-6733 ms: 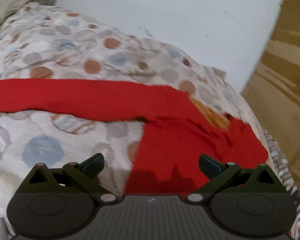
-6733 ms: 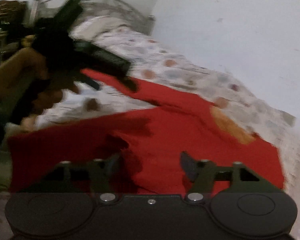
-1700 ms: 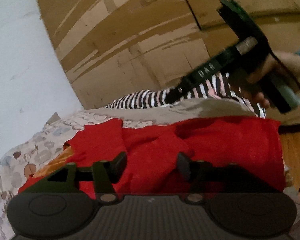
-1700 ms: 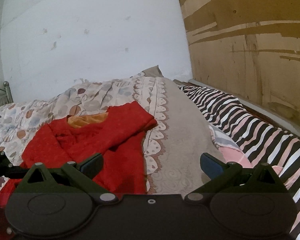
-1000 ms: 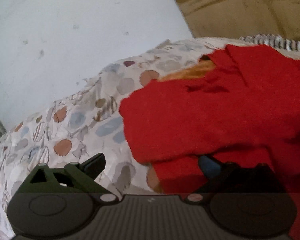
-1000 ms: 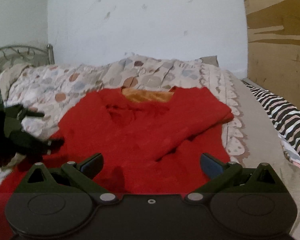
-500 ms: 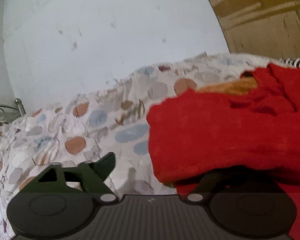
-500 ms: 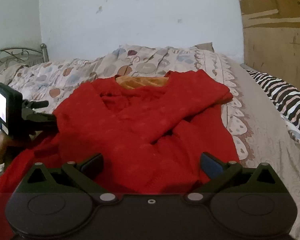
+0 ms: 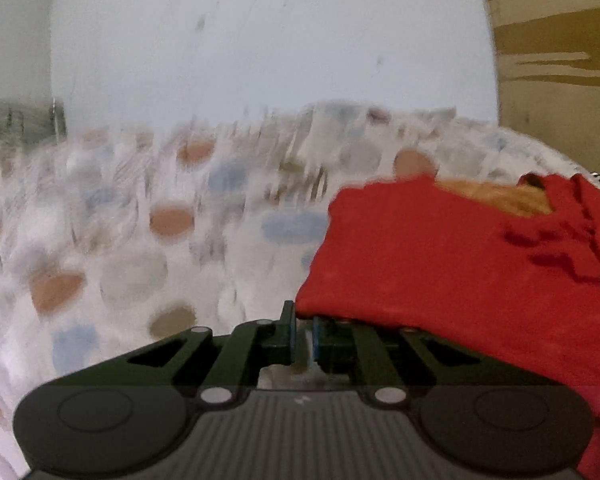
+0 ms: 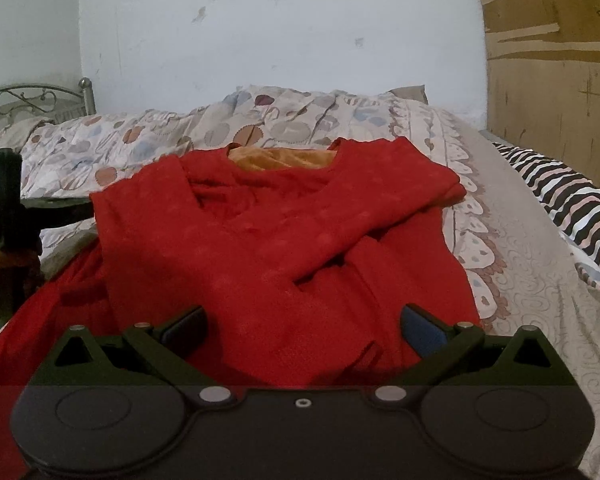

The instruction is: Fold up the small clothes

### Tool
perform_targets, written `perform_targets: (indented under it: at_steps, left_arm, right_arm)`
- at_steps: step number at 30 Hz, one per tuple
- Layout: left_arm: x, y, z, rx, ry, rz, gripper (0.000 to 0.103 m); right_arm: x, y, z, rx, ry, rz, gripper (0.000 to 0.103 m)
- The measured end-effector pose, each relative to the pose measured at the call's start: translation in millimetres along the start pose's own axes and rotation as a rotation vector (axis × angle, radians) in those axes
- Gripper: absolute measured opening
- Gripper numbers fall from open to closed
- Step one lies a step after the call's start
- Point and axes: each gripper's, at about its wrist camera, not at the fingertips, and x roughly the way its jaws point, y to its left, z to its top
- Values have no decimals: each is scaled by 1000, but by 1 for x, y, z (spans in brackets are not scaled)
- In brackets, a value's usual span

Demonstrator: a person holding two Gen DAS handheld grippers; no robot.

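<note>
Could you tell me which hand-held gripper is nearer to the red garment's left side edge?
Left. The left hand-held gripper sits shut right at that edge of the red garment; the right hand-held gripper hangs open over its near hem.

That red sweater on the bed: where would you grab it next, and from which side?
Probably at the near hem of the red sweater, coming in low from the front. Both sleeves already lie crossed over the chest, so the bottom edge is the loose part left to lift toward the orange-lined collar. The open right tongs hover there.

Garment point(image 10: 268, 248) on bedspread point(image 10: 300, 120), striped cloth point(image 10: 572, 200) at right
</note>
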Motion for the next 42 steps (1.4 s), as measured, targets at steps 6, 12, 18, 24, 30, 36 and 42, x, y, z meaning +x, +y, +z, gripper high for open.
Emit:
perform_targets:
  at_steps: [6,12,18,24,30,36,42]
  left_arm:
    - [9,40,1,-200,105,-75,0]
    - [-6,53,3,-256,150,-84,12]
    - [-42,47,8,-244,123,-53,88]
    - [-70,27,8,-165,135,-150,95]
    - [-104,11,-13,-77,182,-200,97]
    - [-133,5,-37,-15,235,-189,98]
    - [-160,-2,-54,72,215,-172,98]
  right_arm:
    - [0,1,-2,-15,-4,-7,103]
    - [1,4,-3,-21,-8,-15,103]
    - [-1,4,-5,-18,-19,-19,103]
    - [-13,0,-6,5,-30,-13,103]
    - [-56,-17,-31,41,-74,-120,103]
    - [-89,-44,-56,88,-41,-199,103]
    - [-107,-51,-62,119,-32,-196,103]
